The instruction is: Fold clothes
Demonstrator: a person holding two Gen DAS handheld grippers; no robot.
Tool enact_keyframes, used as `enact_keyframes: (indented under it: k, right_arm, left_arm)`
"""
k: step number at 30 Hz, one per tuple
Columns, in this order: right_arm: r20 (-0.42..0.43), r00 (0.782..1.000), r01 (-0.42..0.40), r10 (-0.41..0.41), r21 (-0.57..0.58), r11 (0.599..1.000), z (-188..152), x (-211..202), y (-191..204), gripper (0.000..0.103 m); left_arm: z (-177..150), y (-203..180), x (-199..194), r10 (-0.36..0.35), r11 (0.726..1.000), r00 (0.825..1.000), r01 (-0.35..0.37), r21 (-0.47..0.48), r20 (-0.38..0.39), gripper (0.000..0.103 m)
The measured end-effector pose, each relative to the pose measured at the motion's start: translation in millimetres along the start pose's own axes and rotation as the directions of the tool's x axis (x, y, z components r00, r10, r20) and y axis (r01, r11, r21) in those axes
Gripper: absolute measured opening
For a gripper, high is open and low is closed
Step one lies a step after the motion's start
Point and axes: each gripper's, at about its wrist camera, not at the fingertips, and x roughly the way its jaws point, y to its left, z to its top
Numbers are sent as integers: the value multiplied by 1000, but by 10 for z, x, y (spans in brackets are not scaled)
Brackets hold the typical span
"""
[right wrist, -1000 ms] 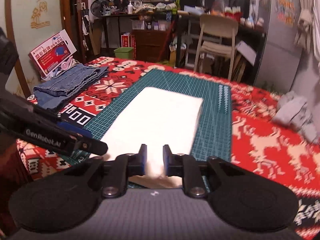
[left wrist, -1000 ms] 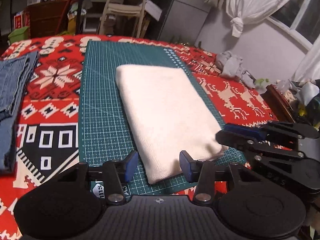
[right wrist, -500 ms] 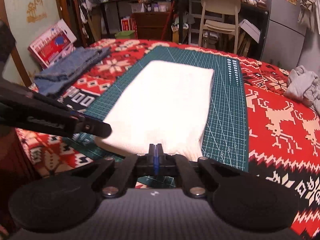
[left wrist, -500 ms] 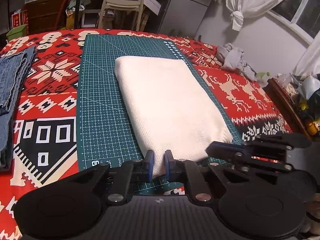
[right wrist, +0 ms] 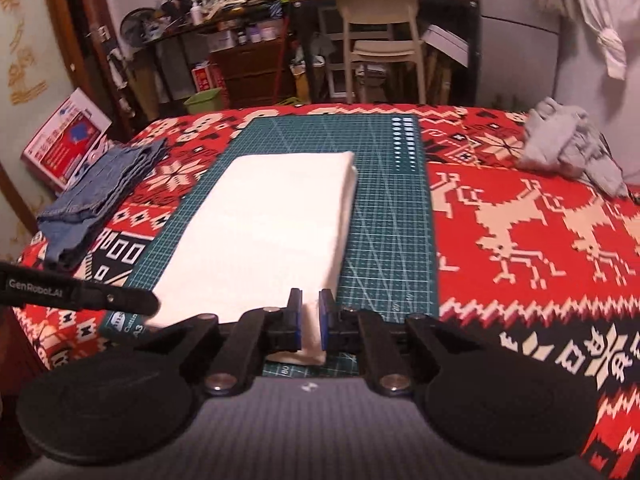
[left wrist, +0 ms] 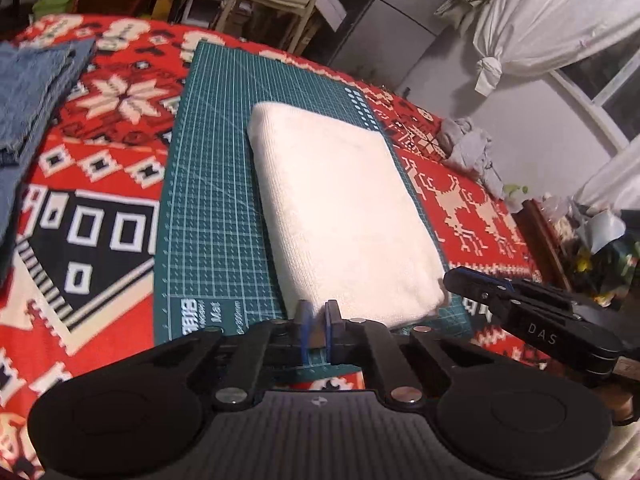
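Left wrist view shows the left claw [left wrist: 316, 326] nearly closed, its two blue-padded fingers pinching the near edge of the folded white cloth [left wrist: 344, 216] close to that edge's left corner. In the right wrist view the right claw [right wrist: 310, 326] is narrowed onto the same near edge toward its right corner, with a strip of white fabric filling the small gap between the pads; it grips the cloth too. Each claw appears in the other's camera as a dark arm reaching in from the side, so the two sit near each other along one edge.

One white cloth lies on one green cutting mat [right wrist: 384, 216], folded into a long rectangle that runs away from the claws. It sits within the mat, with a wide band of bare mat along each long side and beyond its far end, while its near end hangs at the mat's front edge.

The mat rests on a surface covered with a red patterned blanket [right wrist: 532, 208]. One pile of folded blue jeans [right wrist: 100, 188] lies at the left edge, well apart from the mat, and one crumpled grey garment [right wrist: 568, 148] sits at the far right. The blanket between these and the mat is bare. One pale chair [right wrist: 380, 40] stands behind the surface.
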Motion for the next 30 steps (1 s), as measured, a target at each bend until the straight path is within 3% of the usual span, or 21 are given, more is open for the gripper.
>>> enact_keyframes:
  k: [3,5,8,11,16,25,28,30]
  right_arm:
    - [2,1000,1,-1,21,1000,-4,-2,-37,12]
    - [2,1000,-11,11,47,999,-1,23,-53,27]
    - [0,1000,-27,27,63,998,-16,71,-45,25]
    - [-6,999,-31,31,62,998,-44,95,-24,20]
    - [-15,999,-34,35,61,998,-114,21,-50,19]
    - [0,1000,-26,26,70,997,-121,-55,-107,21]
    - [16,999,-29,28,67,997,-94,-52,-73,21]
    - [26,999,-27,25,64,998,-78,-58,-54,21]
  left_arm:
    - [-10,-18,14,9,1000,1000,-9,4,-8,17]
    - [-15,-30,25,10,1000,1000,-10,10,-8,17]
    - [-30,-42,24,18,999,1000,-18,29,-1,9]
    - [-46,-62,-2,25,998,1000,-25,54,7,7]
    - [-44,-31,-38,21,999,1000,-21,45,-2,6]
    - [152,99,-49,7,999,998,-4,-52,56,39]
    - [171,66,31,12,999,999,-10,-35,45,38]
    - [183,44,84,15,1000,999,-14,-23,38,28]
